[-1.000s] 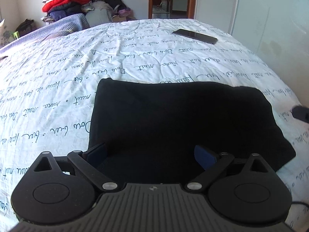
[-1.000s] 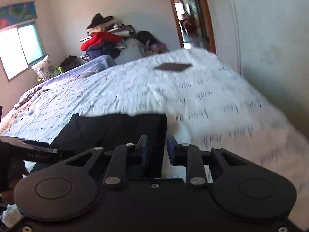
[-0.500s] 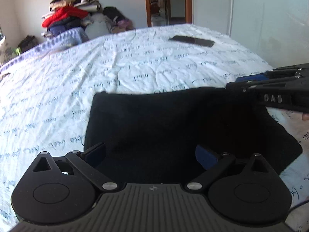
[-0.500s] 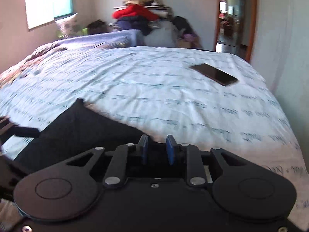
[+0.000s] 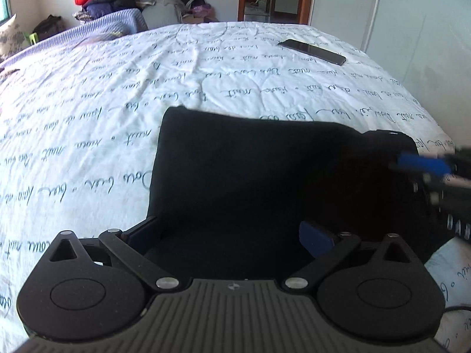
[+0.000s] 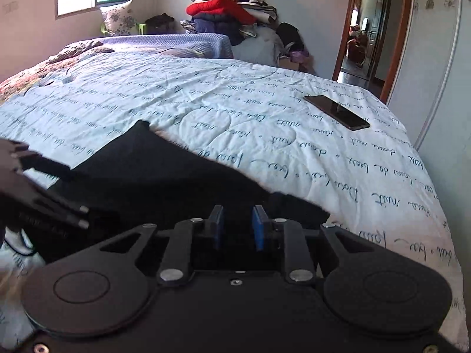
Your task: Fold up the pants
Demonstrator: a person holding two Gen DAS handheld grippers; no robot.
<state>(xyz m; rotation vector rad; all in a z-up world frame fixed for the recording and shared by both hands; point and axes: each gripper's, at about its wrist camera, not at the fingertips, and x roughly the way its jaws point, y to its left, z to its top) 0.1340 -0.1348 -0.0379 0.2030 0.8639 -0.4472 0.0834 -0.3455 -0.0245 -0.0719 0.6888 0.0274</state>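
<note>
The left gripper (image 5: 232, 235) stands with its blue-padded jaws spread wide, nothing between them, poised over the near edge of the folded black pants (image 5: 265, 176). The right gripper (image 6: 238, 229) shows its jaws drawn close with a narrow gap left between the pads, hovering at the pants' (image 6: 164, 173) right end (whether any cloth is caught between them cannot be told). The pants lie in a dark, roughly rectangular bundle on the near part of a white quilt (image 5: 117, 88) printed with lines of cursive script. In the left wrist view the right gripper (image 5: 424, 164) enters from the right, blurred, beside the bundle's far right corner. A black phone (image 6: 337, 112) rests on the quilt well beyond the pants, toward an open doorway (image 6: 365, 26). A heap of clothes topped with a red jacket (image 6: 220, 8) rises behind the bed.
</note>
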